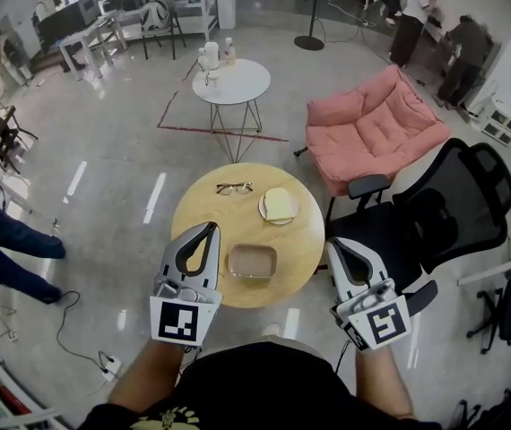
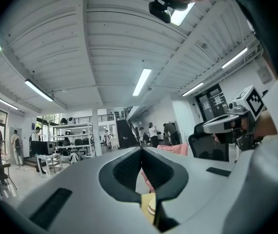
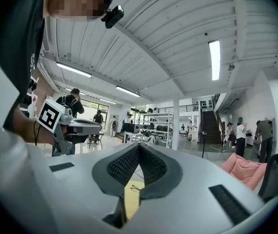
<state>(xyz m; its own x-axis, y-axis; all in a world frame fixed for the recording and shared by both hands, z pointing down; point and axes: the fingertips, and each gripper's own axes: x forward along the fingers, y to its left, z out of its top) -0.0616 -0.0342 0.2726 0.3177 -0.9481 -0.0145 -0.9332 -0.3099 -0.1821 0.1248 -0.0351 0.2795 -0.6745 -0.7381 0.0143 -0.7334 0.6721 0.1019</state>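
Table rim (image 1: pixel 255 301) separates left hand-held gripper (image 1: pixel 211 227) and right one (image 1: pixel 335 245) (both closed).

Bright, even light fills the hall from long ceiling strip lights (image 2: pixel 142 81), which streak as pale glare across the polished floor (image 1: pixel 76 179). Shadows under the round tabletop (image 1: pixel 302 240) fall soft and faint. Both gripper views bow hard toward their edges (fisheye, with black corners), and one strip light burns out to white. The head view is sharp at centre, smearing slightly at its rim.
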